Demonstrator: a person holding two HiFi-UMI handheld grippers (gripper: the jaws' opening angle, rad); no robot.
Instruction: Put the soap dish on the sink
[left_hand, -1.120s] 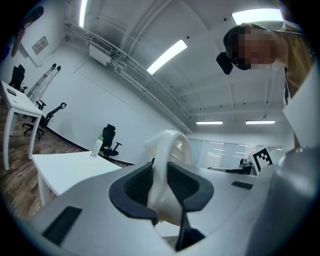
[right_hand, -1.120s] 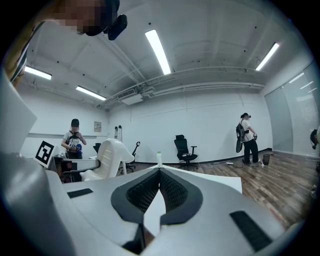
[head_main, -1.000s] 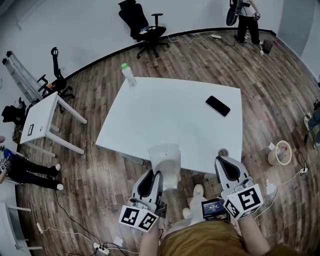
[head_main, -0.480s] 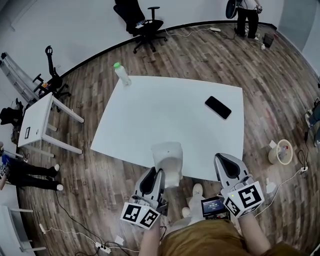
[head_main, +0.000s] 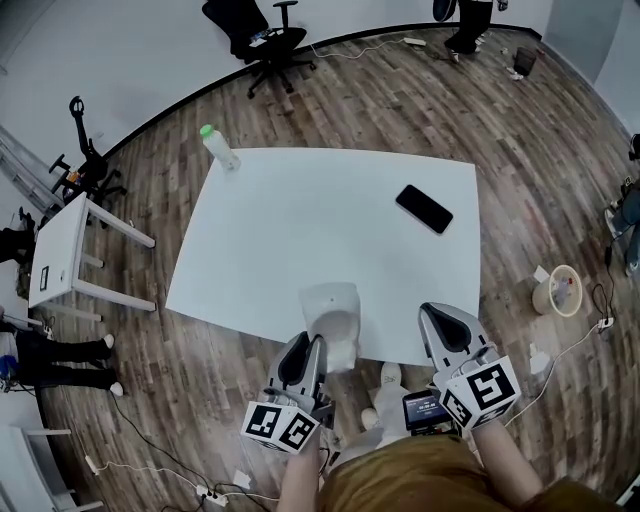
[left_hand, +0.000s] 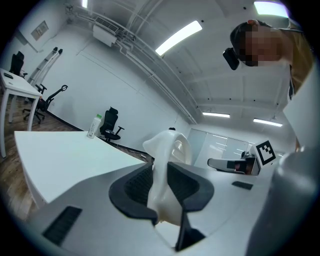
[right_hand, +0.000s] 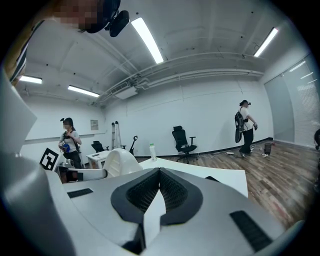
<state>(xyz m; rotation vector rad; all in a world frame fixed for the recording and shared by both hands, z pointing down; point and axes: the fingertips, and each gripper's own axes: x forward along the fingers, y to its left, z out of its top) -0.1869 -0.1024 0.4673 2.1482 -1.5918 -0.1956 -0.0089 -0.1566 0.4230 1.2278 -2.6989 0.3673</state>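
wood-plank floor (head_main: 540, 180) runs under the whole scene. a large white rectangular table (head_main: 300, 220) stands in the middle of it, and a smaller white side table (head_main: 60, 250) stands well apart at the left. a black wheeled office chair (head_main: 250, 25) stands by the far wall. the left gripper (head_main: 312, 345), grey-bodied with black ribbed pads, is at the near edge of the large table; its jaws are clamped on the white moulded plastic soap dish (head_main: 330, 305), one pad on each side of the dish's thin wall. the dish sits out ahead of the jaws, over the table's near edge; contact with the tabletop cannot be confirmed. the right gripper (head_main: 445, 320) is beside it at the same edge, apart from the dish, jaws together with nothing between them. a clear plastic bottle with a green cap (head_main: 218, 148) stands at the far left corner of the table. a black flat phone (head_main: 424, 208) lies toward the right side.
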